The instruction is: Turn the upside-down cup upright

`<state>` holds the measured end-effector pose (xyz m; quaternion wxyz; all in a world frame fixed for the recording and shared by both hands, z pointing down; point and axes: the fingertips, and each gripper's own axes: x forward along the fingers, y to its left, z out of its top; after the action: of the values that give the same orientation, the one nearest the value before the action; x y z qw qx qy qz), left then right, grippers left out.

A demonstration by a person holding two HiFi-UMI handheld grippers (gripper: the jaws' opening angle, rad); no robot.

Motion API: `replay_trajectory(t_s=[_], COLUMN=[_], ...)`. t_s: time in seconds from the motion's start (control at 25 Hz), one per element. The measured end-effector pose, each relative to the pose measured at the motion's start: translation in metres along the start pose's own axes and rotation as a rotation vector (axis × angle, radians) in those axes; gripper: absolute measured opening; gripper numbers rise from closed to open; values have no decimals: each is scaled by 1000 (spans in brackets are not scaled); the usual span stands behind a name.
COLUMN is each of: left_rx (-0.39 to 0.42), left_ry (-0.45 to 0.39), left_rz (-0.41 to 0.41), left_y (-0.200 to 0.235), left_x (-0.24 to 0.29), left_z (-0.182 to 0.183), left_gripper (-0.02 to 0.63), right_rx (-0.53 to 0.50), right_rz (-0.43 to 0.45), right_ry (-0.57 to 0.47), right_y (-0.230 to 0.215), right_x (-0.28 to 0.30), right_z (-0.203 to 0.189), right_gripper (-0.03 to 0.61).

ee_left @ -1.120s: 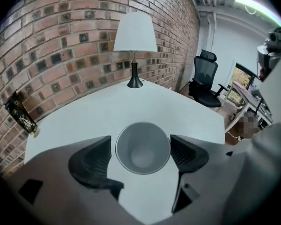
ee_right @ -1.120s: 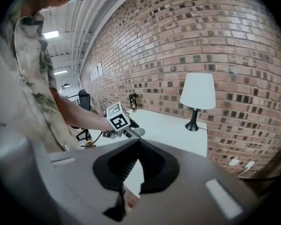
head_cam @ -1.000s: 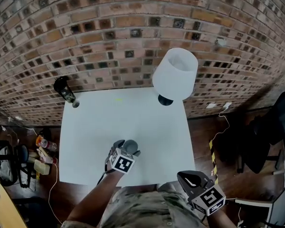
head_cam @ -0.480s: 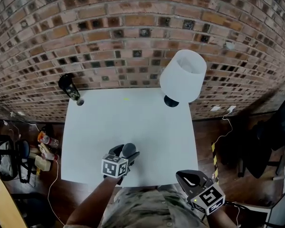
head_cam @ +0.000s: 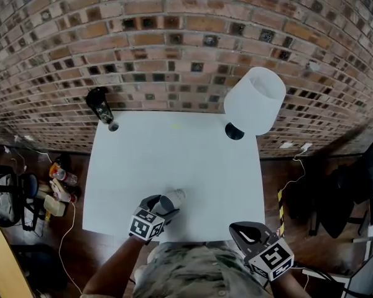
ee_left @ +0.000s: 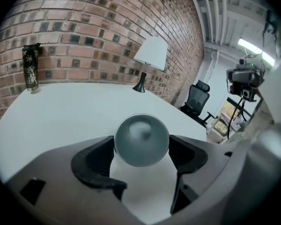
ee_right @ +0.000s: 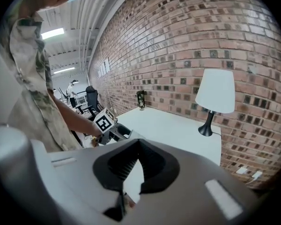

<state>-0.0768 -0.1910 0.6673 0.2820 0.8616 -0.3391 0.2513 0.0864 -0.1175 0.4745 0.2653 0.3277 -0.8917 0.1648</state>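
Note:
The cup [head_cam: 173, 198] is held over the near edge of the white table [head_cam: 174, 154], tipped on its side between the jaws of my left gripper [head_cam: 167, 203]. In the left gripper view its round grey base [ee_left: 141, 140] faces the camera, the pale body runs back toward it, and both black pads [ee_left: 91, 161] press on its sides. My right gripper [head_cam: 251, 233] hangs off the table's near right corner, shut, with nothing between its jaws. The right gripper view shows its two tips meeting [ee_right: 137, 143] and the left gripper [ee_right: 113, 128] beyond them.
A white-shaded lamp [head_cam: 255, 101] stands at the table's far right corner. A dark bottle [head_cam: 100, 106] stands at the far left corner, with a small round object [head_cam: 114, 127] beside it. A brick wall runs behind. A black chair [head_cam: 360, 179] is right; floor clutter [head_cam: 56, 194] is left.
My left gripper has drawn the cup back toward the table's near edge and rolled it, so the cup now lies tilted instead of base-up. The right gripper has barely shifted.

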Motion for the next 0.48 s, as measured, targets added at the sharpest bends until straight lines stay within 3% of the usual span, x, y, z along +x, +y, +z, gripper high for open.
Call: replay_trajectory(t_s=[0.24, 0.48], left_rx=[126, 171], left_ry=[109, 188], left_rz=[15, 34], left_y=[12, 23], left_x=[2, 7], left_z=[-20, -34], left_gripper=[373, 374], right_rx=[-11, -7], right_rz=[11, 0], right_ry=[17, 19], right_y=[13, 18], right_x=[12, 14], right_z=[4, 4], right_gripper=[2, 2])
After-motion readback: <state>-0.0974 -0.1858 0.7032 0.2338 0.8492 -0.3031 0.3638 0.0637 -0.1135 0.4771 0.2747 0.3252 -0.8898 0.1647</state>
